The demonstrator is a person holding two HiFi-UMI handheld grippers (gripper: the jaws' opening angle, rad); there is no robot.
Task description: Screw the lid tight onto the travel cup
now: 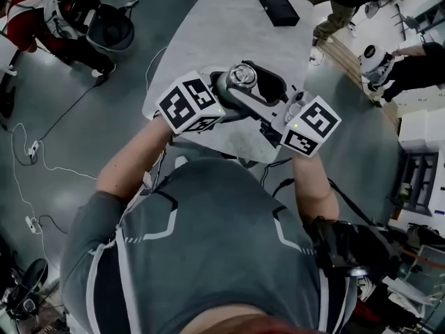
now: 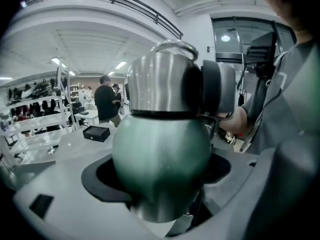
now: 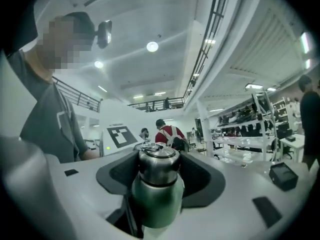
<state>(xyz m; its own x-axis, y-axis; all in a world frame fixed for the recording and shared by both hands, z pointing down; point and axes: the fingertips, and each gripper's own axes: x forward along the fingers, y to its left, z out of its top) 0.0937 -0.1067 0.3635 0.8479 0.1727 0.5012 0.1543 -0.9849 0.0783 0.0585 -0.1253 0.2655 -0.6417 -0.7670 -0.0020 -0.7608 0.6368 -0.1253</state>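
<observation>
- Left gripper is clamped on the green body of the travel cup, holding it in the air, lid end up.
- Right gripper is closed on the steel lid, which sits on the cup.
- The cup hangs over the near edge of the table.

Grey floor, pale table, shelving racks, round ceiling lights, balcony railing.

**A:** What is the person wearing?
**B:** A grey short-sleeved T-shirt with pale angular line markings, low in the head view.
**A:** And the tools?
**B:** The left gripper and right gripper have pale grey moulded bodies with black recesses. A white cube with black square markers sits centre-left, and a second cube centre-right
</observation>
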